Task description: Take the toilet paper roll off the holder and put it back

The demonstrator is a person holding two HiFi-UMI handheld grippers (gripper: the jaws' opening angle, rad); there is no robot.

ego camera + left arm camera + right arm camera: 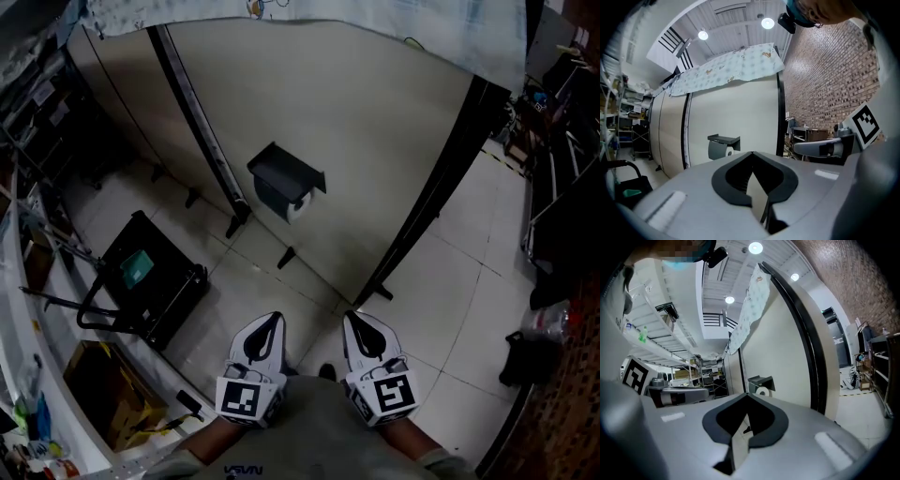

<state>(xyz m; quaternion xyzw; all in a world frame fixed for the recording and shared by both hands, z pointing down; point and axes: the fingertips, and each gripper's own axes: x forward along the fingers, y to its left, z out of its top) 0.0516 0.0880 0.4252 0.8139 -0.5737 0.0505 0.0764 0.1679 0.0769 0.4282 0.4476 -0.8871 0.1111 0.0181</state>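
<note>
Toilet paper roll (299,209) seems largely hidden under holder (284,172).

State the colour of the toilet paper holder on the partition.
The holder is black, holding a white toilet paper roll; head view shows it best.

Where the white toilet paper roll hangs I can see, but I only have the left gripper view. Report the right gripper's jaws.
Observer: The right gripper view shows the right gripper with its jaws together and nothing between them.
Operator: Now give me both grippers' position relative to the holder.
Observer: In the head view the left gripper and the right one sit side by side, low by the person's body. Both are well short of the black metal wall holder that carries the white toilet paper roll, and touch neither.
</note>
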